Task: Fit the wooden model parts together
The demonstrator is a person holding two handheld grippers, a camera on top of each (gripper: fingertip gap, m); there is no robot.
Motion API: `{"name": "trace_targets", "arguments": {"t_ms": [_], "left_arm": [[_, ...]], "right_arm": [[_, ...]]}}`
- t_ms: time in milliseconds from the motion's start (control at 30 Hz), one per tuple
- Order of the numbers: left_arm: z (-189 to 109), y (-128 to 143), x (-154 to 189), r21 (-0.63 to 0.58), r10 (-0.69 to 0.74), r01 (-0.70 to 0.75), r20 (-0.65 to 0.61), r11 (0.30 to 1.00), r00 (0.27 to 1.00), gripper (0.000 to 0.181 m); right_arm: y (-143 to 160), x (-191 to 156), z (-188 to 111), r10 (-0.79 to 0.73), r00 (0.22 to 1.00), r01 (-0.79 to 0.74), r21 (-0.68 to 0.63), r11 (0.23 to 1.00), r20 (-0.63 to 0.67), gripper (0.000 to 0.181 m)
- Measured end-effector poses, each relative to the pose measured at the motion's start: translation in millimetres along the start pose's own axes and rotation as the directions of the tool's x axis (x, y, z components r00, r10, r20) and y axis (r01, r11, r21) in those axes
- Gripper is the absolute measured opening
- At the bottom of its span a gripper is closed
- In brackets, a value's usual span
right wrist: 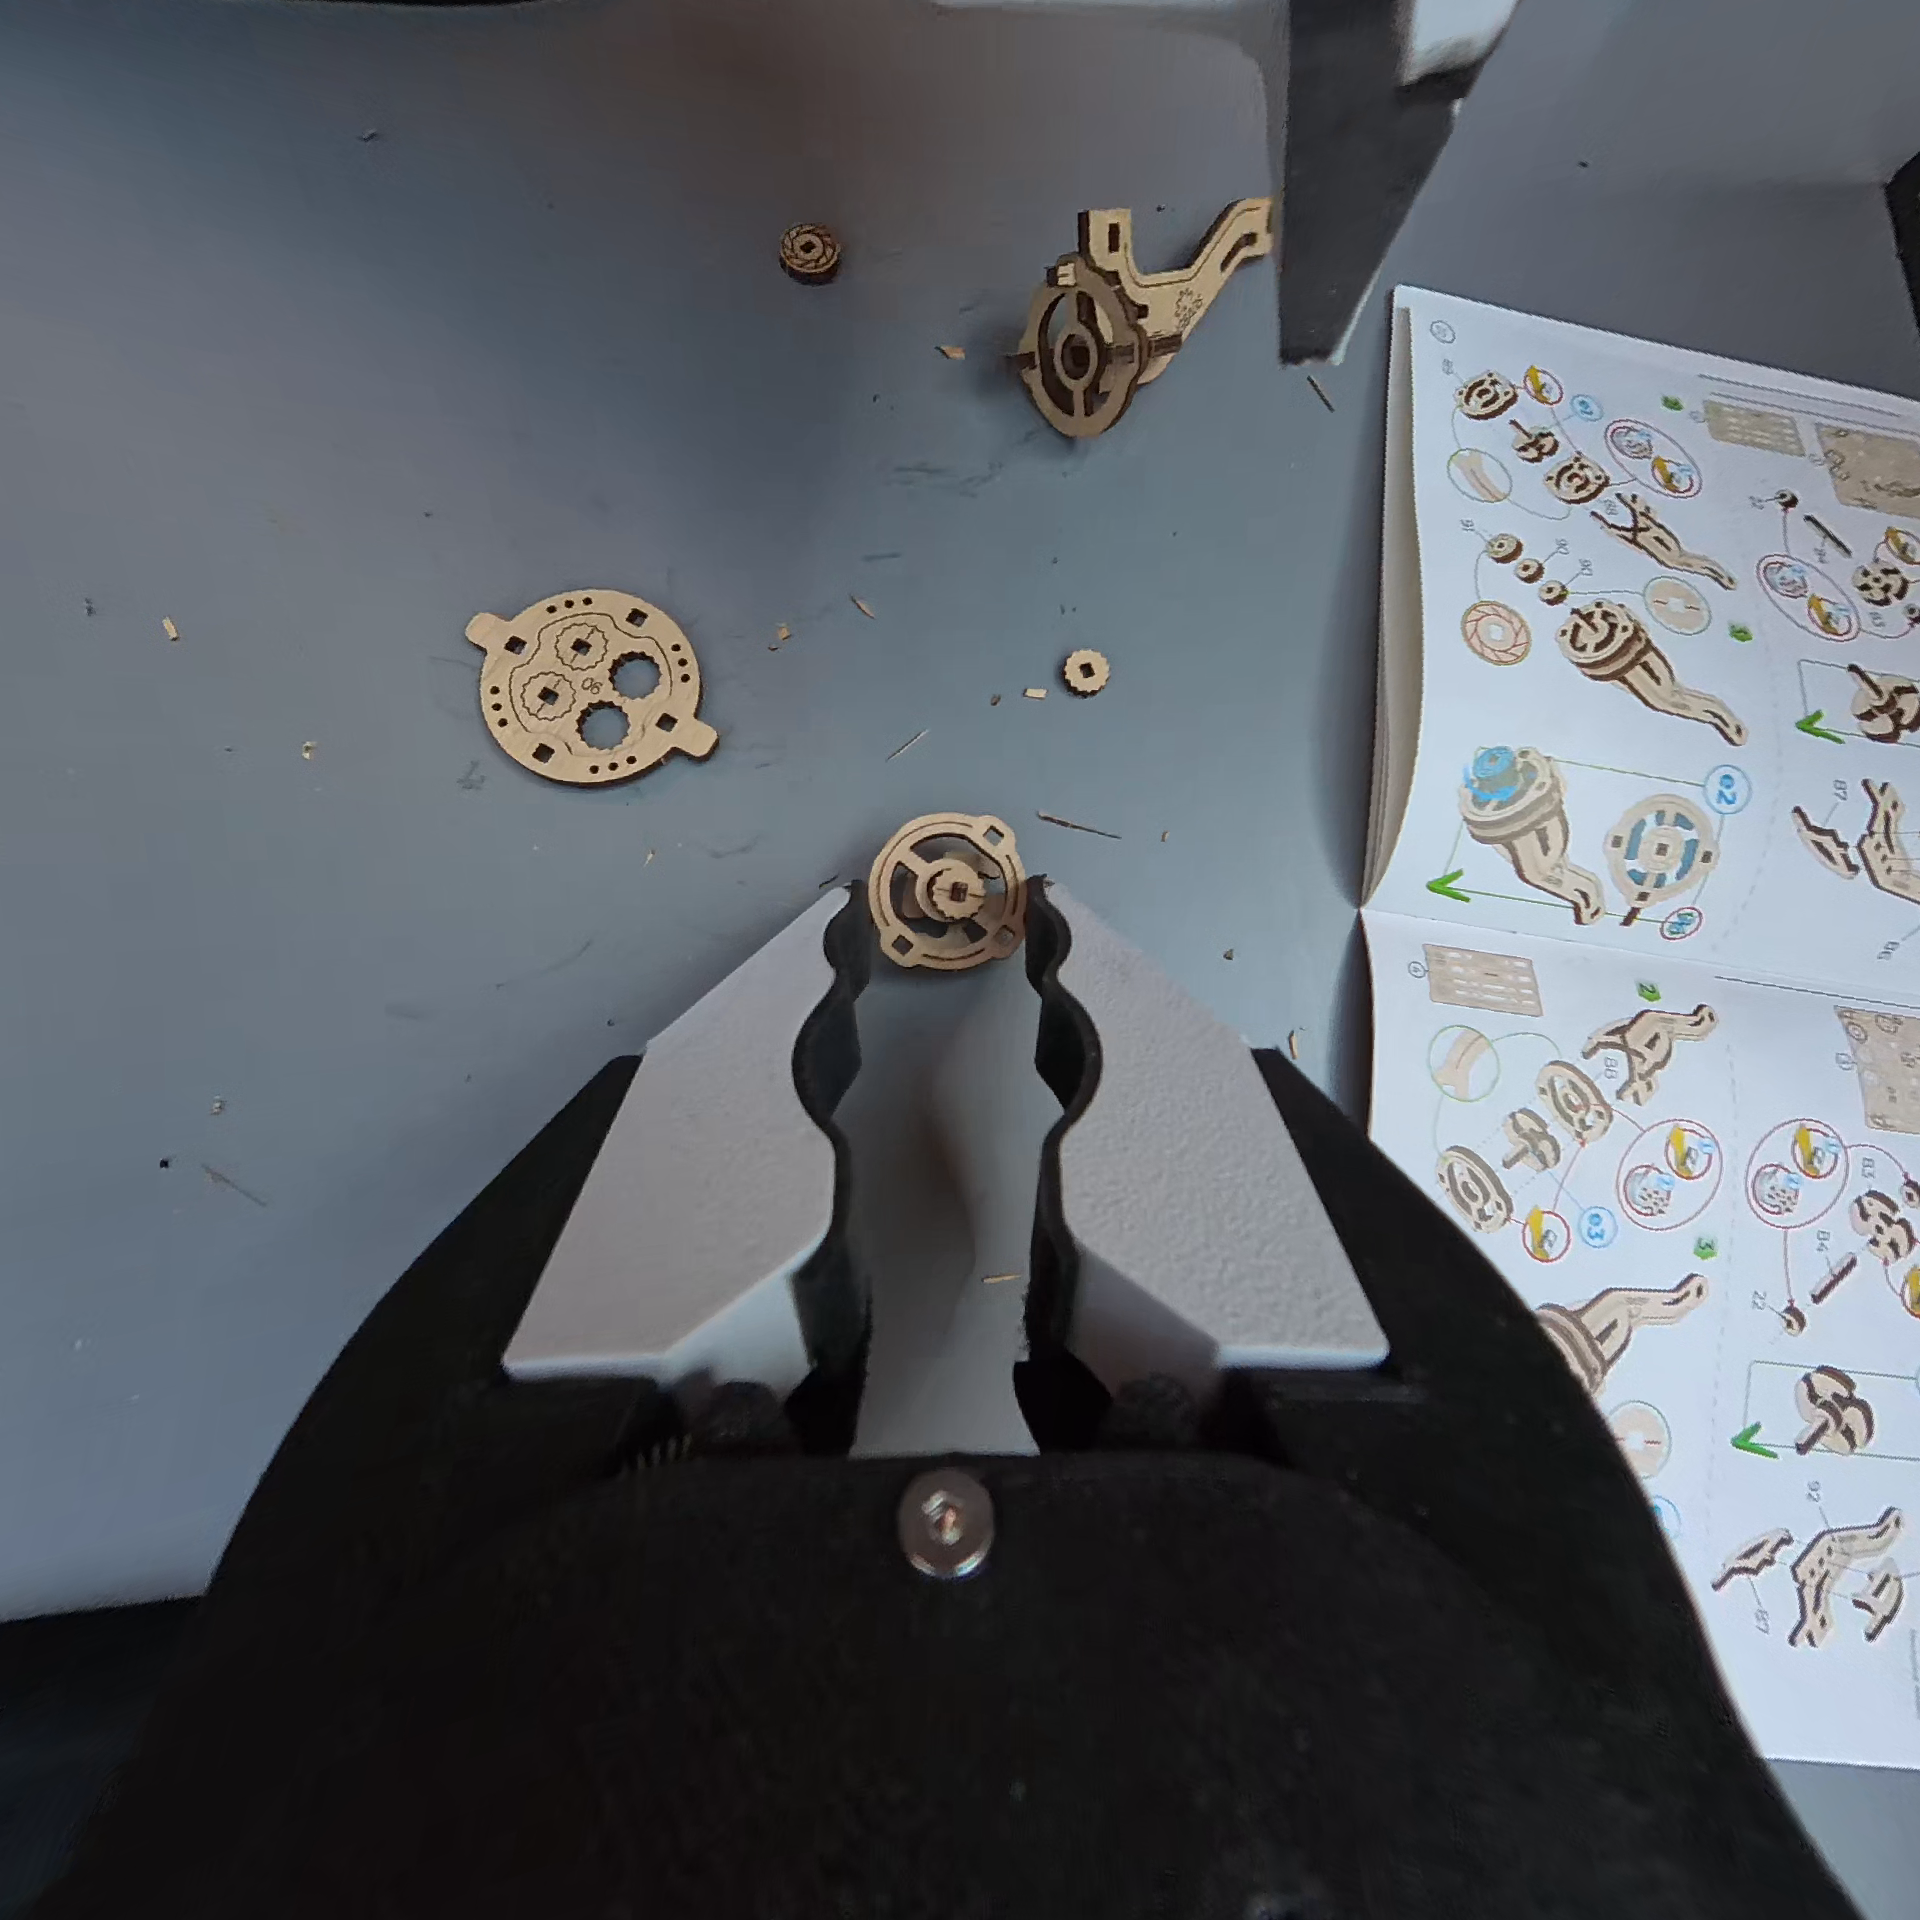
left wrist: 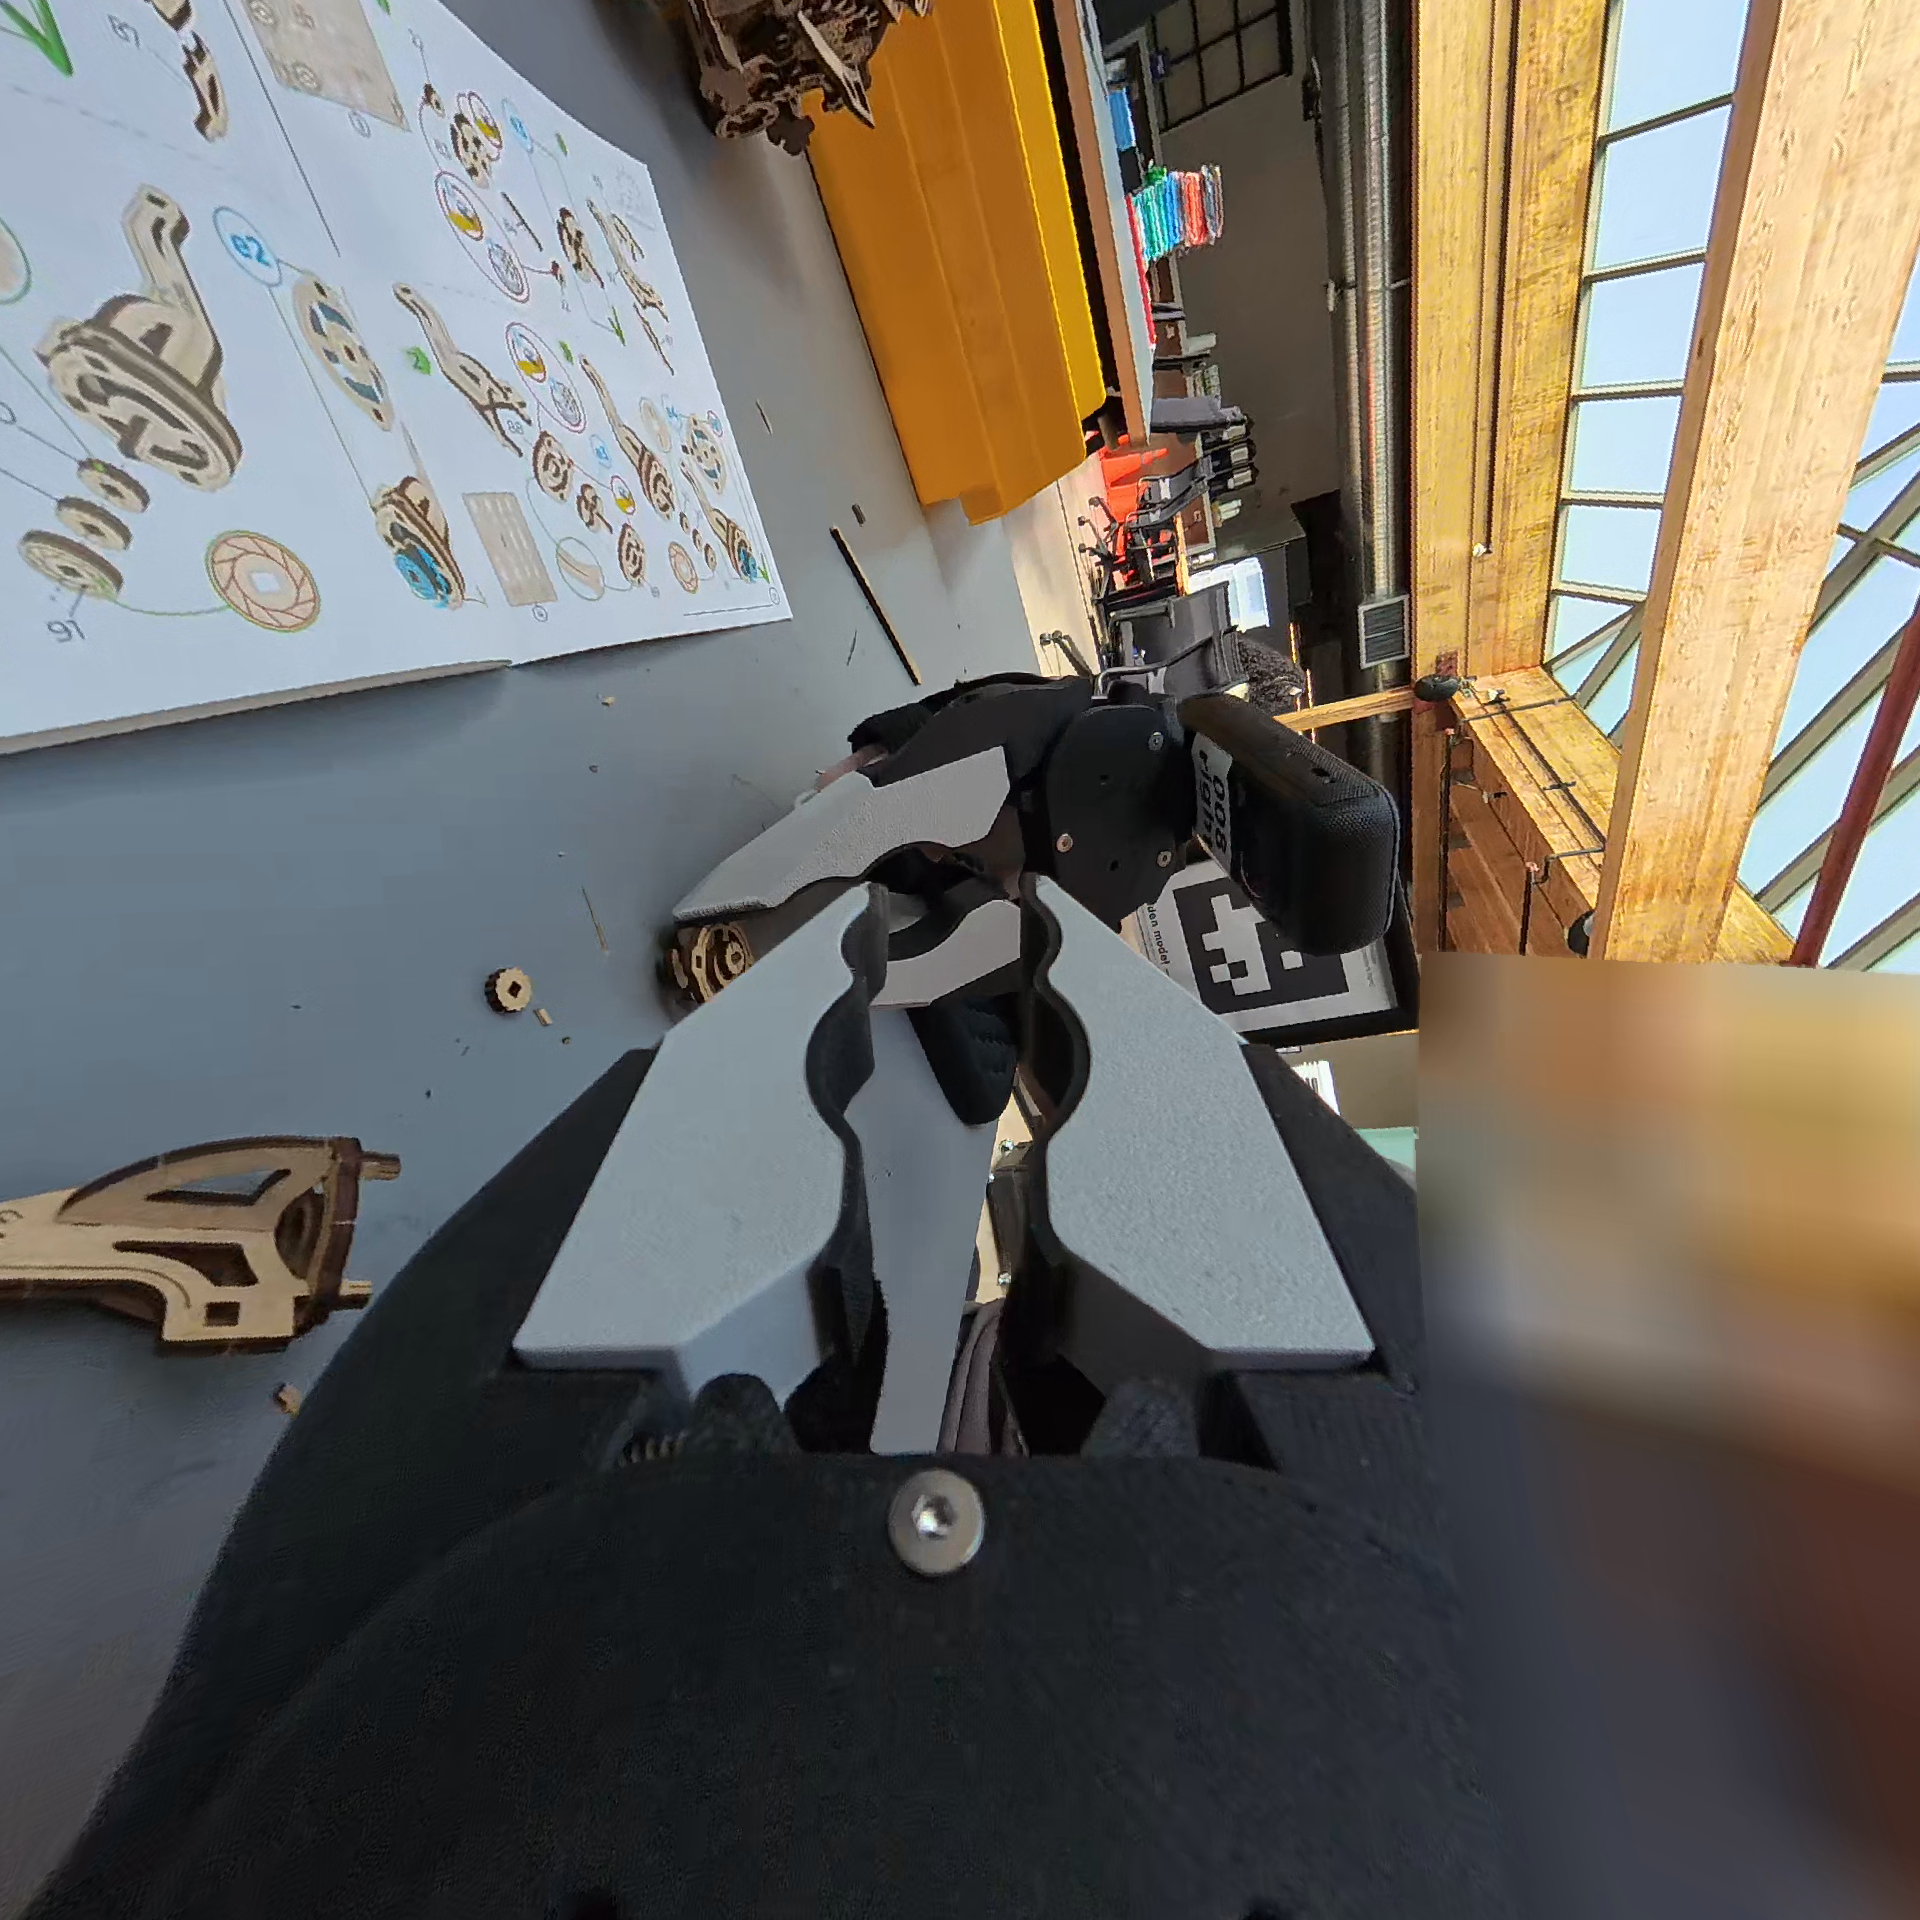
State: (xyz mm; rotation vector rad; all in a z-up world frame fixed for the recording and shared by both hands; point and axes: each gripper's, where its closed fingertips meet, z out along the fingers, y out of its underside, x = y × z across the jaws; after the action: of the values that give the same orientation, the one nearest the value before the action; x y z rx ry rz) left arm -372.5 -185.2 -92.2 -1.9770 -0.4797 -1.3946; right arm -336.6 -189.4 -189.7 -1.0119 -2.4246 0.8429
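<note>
My right gripper [right wrist: 943, 909] is shut on a small round wooden wheel with a hub [right wrist: 948, 891], held just above the grey table. In the left wrist view, the right gripper [left wrist: 717, 925] holds the same wheel [left wrist: 712, 956] low over the table. My left gripper [left wrist: 951, 902] is open and empty, just behind and above the right gripper's fingers. A wooden arm with a ring hub [right wrist: 1101, 322] lies farther off and also shows in the left wrist view [left wrist: 197, 1247]. A flat round plate with gear cut-outs [right wrist: 592, 686] and a small gear [right wrist: 1086, 672] lie loose.
An open instruction booklet [right wrist: 1662, 935] lies on the table, also in the left wrist view [left wrist: 364, 364]. A small dark ring [right wrist: 809, 252] lies far off. Yellow bins [left wrist: 966, 260] and a built wooden model [left wrist: 790, 62] stand at the table's edge. Wood chips are scattered about. There is about 11 cm between the tips of the two grippers. About 30 cm separates my right fingertips from the built wooden model [left wrist: 790, 62].
</note>
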Motion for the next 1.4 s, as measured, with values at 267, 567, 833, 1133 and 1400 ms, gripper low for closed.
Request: {"name": "trace_targets", "arguments": {"t_ms": [267,567,833,1133,1400], "left_arm": [[2,4,-4,-0.022,0.06,-0.06,-0.034,0.998,0.998,0.024],[2,12,-13,-0.031,0.059,-0.061,-0.046,0.998,0.997,0.025],[1,12,-14,-0.024,0.081,-0.082,-0.044,0.996,0.996,0.025],[4,15,-16,-0.036,0.069,-0.071,-0.051,0.997,0.996,0.026],[3,14,-16,-0.032,0.065,-0.067,-0.057,0.997,0.996,0.025]], "right_arm": [[1,1,-1,-0.06,0.997,0.058,0.055,0.997,0.039,0.031],[-1,5,-2,-0.097,0.995,0.093,0.138,0.986,0.023,0.033],[-3,5,-3,-0.118,0.993,0.117,0.153,0.981,-0.003,0.027],[-6,5,-9,-0.095,0.995,0.095,0.18,0.979,-0.007,0.028],[-3,0,-5,-0.121,0.992,0.115,0.183,0.976,0.022,0.033]]}}
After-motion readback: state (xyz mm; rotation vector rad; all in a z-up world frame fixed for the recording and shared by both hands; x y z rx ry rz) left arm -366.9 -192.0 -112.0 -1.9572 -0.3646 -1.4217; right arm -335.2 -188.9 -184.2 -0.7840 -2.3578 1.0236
